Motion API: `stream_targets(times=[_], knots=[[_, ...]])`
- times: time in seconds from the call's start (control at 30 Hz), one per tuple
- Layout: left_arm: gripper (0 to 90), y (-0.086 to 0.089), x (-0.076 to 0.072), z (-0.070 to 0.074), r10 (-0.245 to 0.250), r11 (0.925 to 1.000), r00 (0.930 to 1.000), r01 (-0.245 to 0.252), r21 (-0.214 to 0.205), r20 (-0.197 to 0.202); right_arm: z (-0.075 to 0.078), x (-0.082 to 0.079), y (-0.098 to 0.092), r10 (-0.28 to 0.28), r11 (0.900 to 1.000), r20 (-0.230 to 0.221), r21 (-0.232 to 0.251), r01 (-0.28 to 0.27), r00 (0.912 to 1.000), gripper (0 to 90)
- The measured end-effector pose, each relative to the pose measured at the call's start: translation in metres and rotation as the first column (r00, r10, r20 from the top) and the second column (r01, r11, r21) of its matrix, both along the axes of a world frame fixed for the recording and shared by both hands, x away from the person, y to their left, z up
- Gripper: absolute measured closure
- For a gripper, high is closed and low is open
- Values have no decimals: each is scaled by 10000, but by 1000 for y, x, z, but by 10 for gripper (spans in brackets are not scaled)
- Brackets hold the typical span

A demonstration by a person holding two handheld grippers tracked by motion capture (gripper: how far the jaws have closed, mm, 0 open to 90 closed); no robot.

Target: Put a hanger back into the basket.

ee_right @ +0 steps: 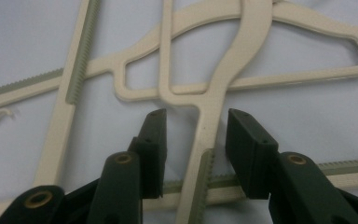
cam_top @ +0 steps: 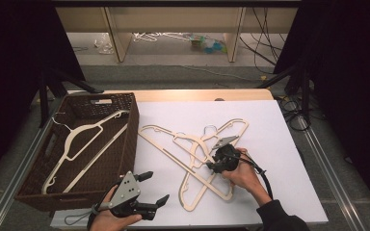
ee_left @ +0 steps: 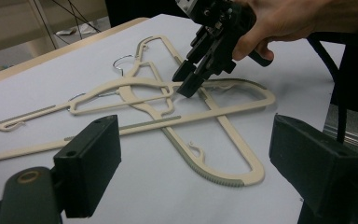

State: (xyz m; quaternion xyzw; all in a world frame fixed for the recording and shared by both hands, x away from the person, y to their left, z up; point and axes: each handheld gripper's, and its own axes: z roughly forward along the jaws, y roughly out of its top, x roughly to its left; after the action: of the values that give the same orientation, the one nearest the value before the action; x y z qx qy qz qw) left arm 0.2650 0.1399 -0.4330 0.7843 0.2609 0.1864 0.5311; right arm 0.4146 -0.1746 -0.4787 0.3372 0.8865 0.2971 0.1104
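From the high view, my right gripper [cam_top: 211,160] is down on a pile of cream hangers [cam_top: 192,159] lying crossed on the white desk [cam_top: 279,144], just right of the brown woven basket [cam_top: 43,192]. The right gripper view shows its jaws part-way open and straddling one flat arm of a hanger [ee_right: 205,135]; a gap is visible on either side of that arm, so the pads are not pressing on it and nothing is held. That arm runs straight away from the gripper, between the jaws, and joins the neck region where two other hanger bars cross it.

In the high view the topmost hanger's long axis runs on a diagonal, from near the front edge of the desk up towards the far right, with its metal hook [cam_top: 210,129] at the far end near the middle of the desk. A second hanger lies across it on the opposite diagonal, its long bar slanting from far left to near right. A ribbed grey strip [ee_left: 214,175] lines the shoulder of the hanger nearest my left gripper.

My left gripper [cam_top: 154,187] hovers over the near edge of the desk, beside the basket's near corner, jaws wide apart and empty, pointed towards the pile. One more hanger [cam_top: 84,147] lies inside the basket, its long axis slanting from near left to far right.
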Motion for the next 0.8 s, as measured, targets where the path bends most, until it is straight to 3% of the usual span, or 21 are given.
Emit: stream_targets(times=[0.03,0.07,0.1,0.3,0.67,0.8], knots=[[167,0,0,0,26,10000,10000,-27,-6,-38,2,-1,0,-13,9999,-216,-140,10,9998,615],[167,0,0,-1,10,10000,10000,-10,19,-23,0,0,1,-149,9998,97,-94,150,9998,631],[168,-1,1,-1,-59,10000,10000,59,-31,-56,0,-1,0,-168,9998,-85,-56,167,9998,635],[171,-1,0,-2,-35,9998,10000,35,172,-23,2,-2,0,-246,9995,-185,-203,242,9995,655],[172,-2,0,-3,-67,9995,10000,69,296,-69,1,-1,0,-436,9989,22,-199,436,9990,750],[172,-3,0,-4,-82,9996,9999,86,266,-136,2,0,-2,-641,9979,-307,-69,639,9975,765]])
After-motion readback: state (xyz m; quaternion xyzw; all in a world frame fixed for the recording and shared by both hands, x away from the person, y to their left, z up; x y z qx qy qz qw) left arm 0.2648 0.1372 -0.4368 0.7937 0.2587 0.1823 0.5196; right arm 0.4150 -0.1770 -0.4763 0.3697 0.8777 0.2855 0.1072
